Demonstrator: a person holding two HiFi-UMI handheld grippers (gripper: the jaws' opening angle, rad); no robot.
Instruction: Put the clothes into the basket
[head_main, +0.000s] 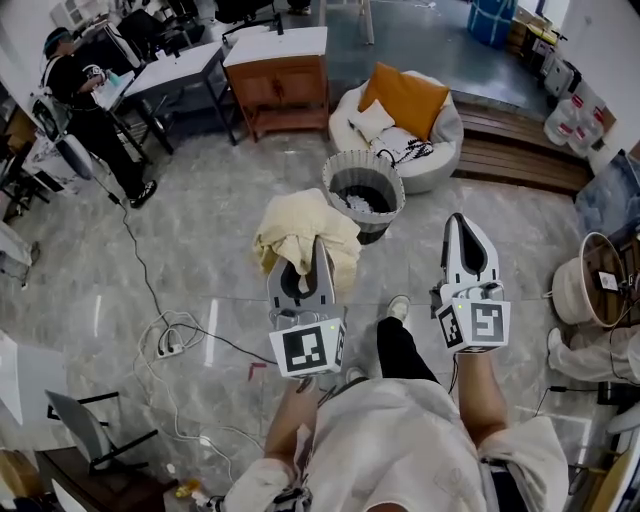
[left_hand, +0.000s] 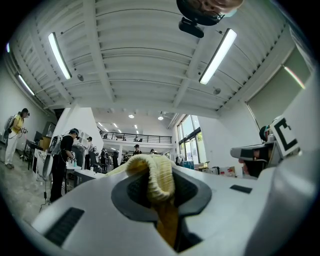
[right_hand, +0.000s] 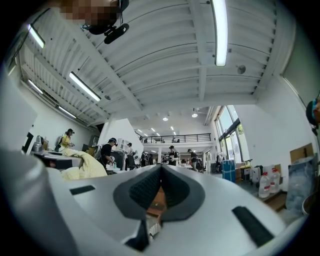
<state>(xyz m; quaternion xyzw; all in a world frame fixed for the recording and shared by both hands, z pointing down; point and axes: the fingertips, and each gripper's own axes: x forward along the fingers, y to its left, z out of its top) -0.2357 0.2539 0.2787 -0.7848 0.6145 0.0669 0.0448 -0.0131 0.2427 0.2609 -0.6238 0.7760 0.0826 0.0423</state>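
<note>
The left gripper (head_main: 318, 250) clamps one yellow garment (head_main: 293, 225) near one basket (head_main: 336, 172).

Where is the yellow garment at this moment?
In the head view, the yellow garment hangs clamped in the left gripper, left of centre, near the grey basket.

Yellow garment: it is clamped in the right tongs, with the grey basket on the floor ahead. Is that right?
No. The yellow garment is clamped in the left tongs, not the right, as the left gripper view shows; the right tongs are shut on nothing. The grey basket is on the floor ahead.
</note>
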